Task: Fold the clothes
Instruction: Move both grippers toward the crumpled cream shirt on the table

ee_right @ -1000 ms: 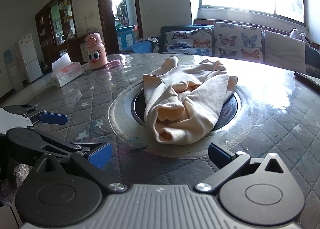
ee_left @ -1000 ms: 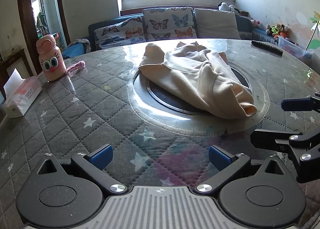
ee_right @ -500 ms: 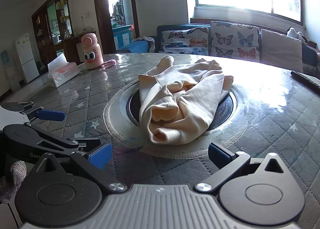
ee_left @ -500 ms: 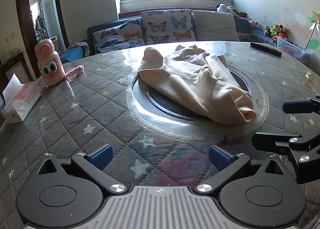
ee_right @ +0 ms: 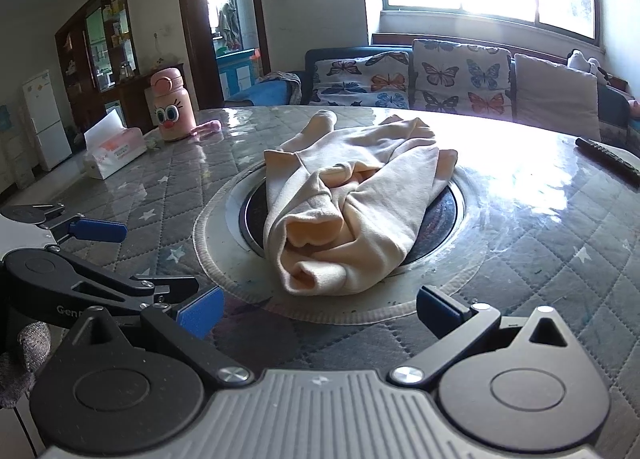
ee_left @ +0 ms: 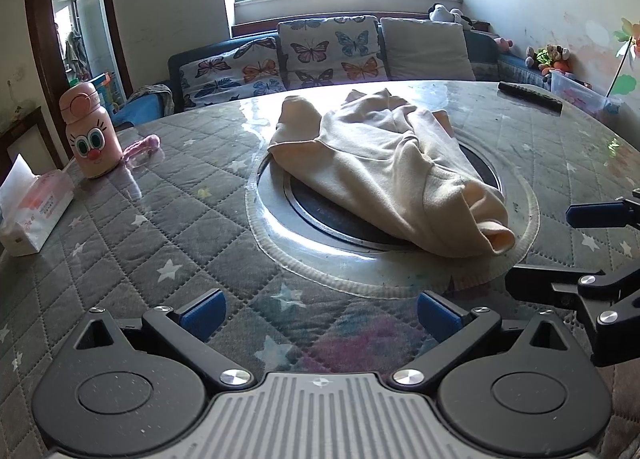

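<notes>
The left gripper [ee_left: 319, 309] hovered over the near edge of the round table [ee_left: 160, 227], which was covered in a grey quilted, star-printed cloth under clear film. Its two blue-padded fingers [ee_left: 203, 309] stood wide apart, holding nothing and touching nothing. The right gripper [ee_right: 320, 309] sat just beside it at the same near edge, its own blue-padded fingers [ee_right: 438, 309] spread equally wide and empty. Each gripper showed in the other's view: the right one at the right margin of the left wrist view [ee_left: 592, 247], the left one at the left margin of the right wrist view [ee_right: 96, 259], both with jaws parted.

The crumpled cream-coloured fleece garment [ee_left: 396, 175] lay in a loose heap at the middle of the table, draped across the dark circular inset [ee_left: 320, 215], clear of both grippers. One rolled cuff end [ee_right: 308, 277] pointed toward the near edge, closest to the right gripper.

On the far left of the table stood a pink cartoon-faced bottle [ee_left: 91, 131], and nearer to the left edge a soft pack of white tissues [ee_left: 30, 211]. A black remote control [ee_left: 530, 95] rested at the far right. A sofa with butterfly-print cushions [ee_left: 320, 53] stood beyond the table under the window.
</notes>
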